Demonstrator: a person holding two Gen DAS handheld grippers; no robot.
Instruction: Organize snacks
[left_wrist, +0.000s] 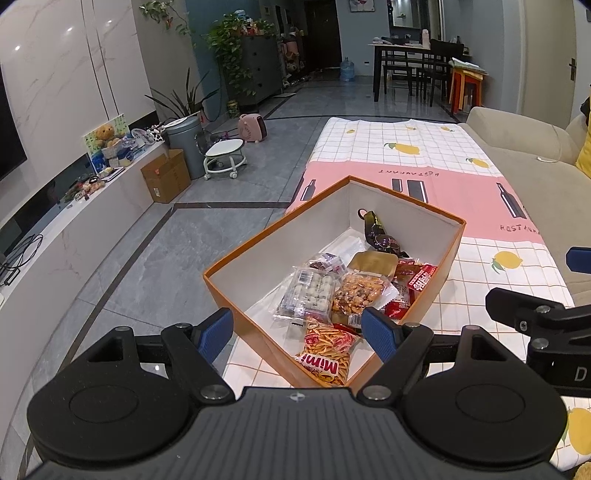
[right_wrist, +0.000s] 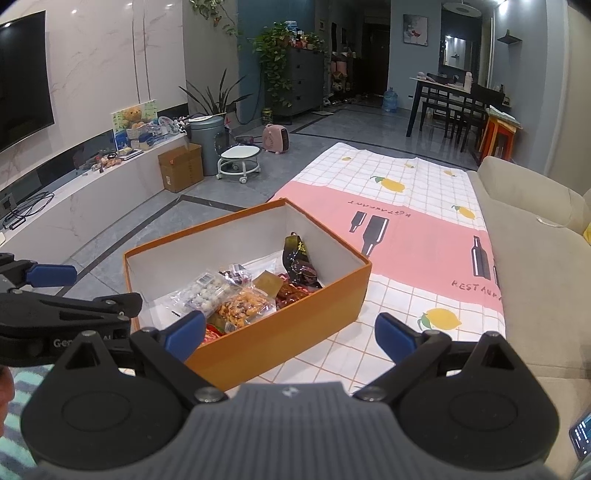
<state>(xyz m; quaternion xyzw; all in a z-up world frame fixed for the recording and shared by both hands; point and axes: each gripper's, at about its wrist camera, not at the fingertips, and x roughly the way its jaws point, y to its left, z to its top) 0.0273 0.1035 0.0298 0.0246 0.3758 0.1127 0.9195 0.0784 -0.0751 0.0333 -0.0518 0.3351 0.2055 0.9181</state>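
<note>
The orange box (left_wrist: 258, 325) with the snack packets (left_wrist: 325, 295) stands on the bench (left_wrist: 424, 155) in the centre of both frames, while the left gripper (left_wrist: 297, 332) and the right gripper (right_wrist: 291, 334) hover above its near edge, both fingers (right_wrist: 395, 338) wide apart and holding nothing.

An open orange box (left_wrist: 258, 332) with white inner walls sits skewed on the tablecloth, snacks heaped at its 5 o'clock end: a Mimi sticks bag (left_wrist: 327, 356), white candies (left_wrist: 310, 295), a dark pouch (left_wrist: 380, 236) toward 12.
</note>
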